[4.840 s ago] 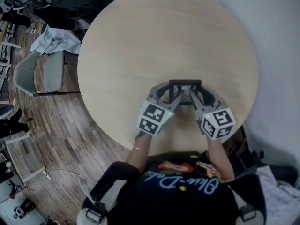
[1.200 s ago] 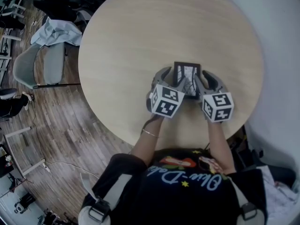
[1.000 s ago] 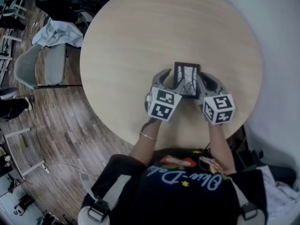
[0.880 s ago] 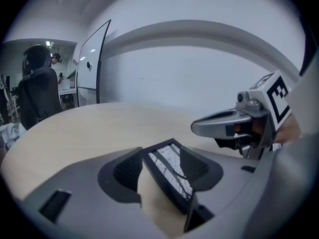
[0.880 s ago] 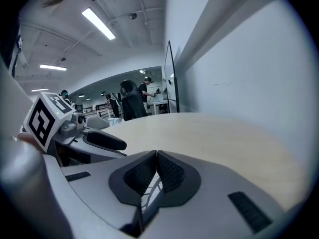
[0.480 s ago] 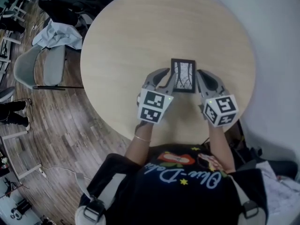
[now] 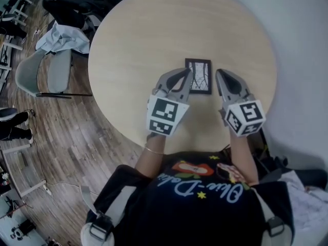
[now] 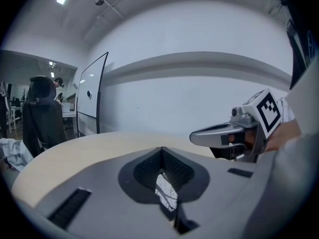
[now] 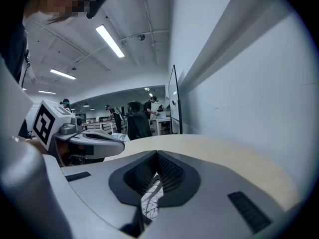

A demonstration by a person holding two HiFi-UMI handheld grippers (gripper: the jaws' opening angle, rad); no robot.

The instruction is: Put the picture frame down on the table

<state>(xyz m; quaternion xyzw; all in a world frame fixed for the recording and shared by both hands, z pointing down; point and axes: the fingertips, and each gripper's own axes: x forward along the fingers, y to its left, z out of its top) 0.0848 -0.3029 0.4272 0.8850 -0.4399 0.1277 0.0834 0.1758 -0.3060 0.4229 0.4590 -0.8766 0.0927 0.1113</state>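
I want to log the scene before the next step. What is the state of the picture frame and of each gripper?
picture frame: lying flat on the table, picture side up, held by neither gripper.
left gripper: jaws together, holding nothing, at the frame's left edge.
right gripper: jaws together, holding nothing, just right of the frame.

One table (image 7: 154, 29) is filling the upper middle of the head view, with one frame (image 7: 198, 76) lying on it. Two grippers are showing at the middle: the left gripper (image 7: 187, 72) and the right gripper (image 7: 219, 73). Each is carrying one cube, two in all, left (image 7: 165, 116) and right (image 7: 246, 118). One grey chair (image 7: 43, 76) is standing at the left edge, one pale cloth (image 7: 64, 35) showing above it. One whiteboard (image 8: 92, 96) is standing at the left of the left gripper view.
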